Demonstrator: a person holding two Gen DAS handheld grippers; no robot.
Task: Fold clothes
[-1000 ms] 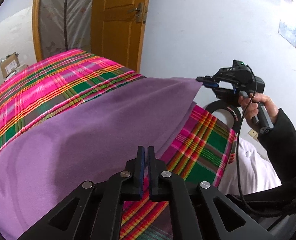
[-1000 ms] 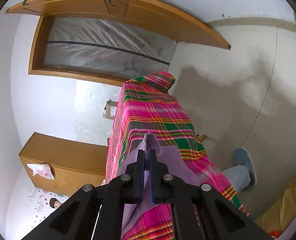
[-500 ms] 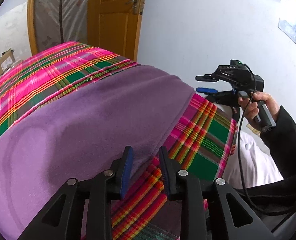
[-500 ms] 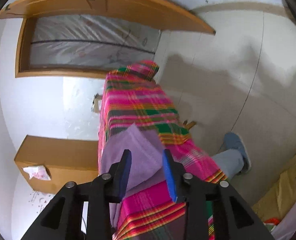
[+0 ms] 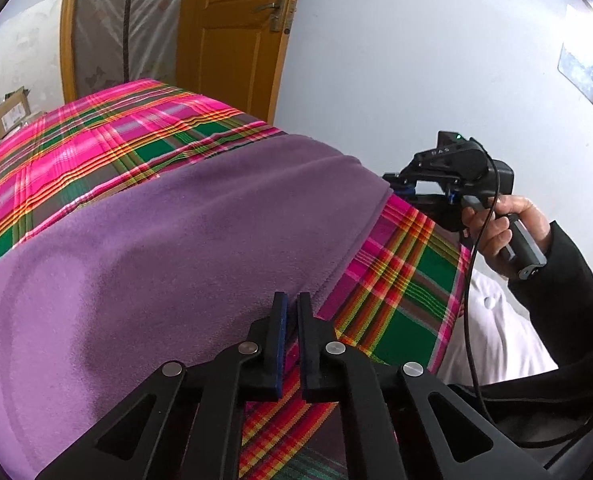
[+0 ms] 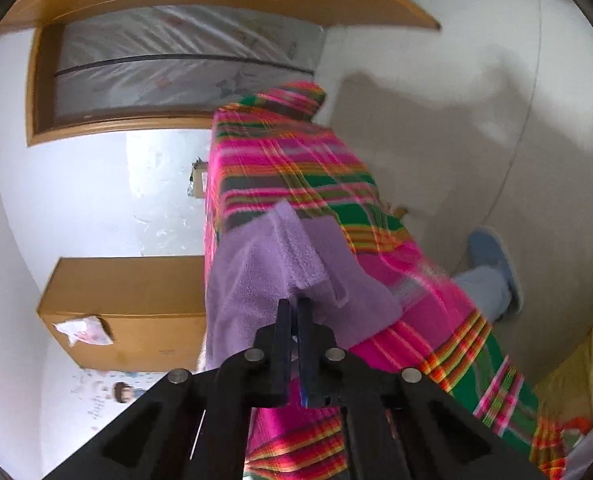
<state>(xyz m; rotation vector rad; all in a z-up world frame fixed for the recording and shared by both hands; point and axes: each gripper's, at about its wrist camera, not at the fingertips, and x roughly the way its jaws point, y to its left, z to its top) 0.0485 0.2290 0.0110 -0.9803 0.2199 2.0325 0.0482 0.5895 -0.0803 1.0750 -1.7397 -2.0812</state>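
A purple fleece cloth [image 5: 176,260] lies spread over a table covered in a pink and green plaid cloth [image 5: 96,140]. My left gripper [image 5: 292,298] sits at the fleece's near edge. Its jaws are closing, the pads all but together with the hem running in between the tips. Further right, a hand [image 5: 496,224] holds my right gripper [image 5: 400,186] at the fleece's corner. In the right wrist view the right gripper [image 6: 293,304] is also closing, pinched on a raised flap of the purple cloth [image 6: 256,272].
A yellow wooden door [image 5: 232,32] and a cardboard box [image 5: 10,110] stand beyond the table. A wooden cabinet [image 6: 136,300] is by the wall. A foot in a blue slipper [image 6: 492,260] stands on the floor beside the plaid table edge [image 6: 456,344].
The cloth hung taut between both shut grippers, then both opened and it dropped flat on the table. Both have closed again at its edge. The right gripper came down closer to the corner.
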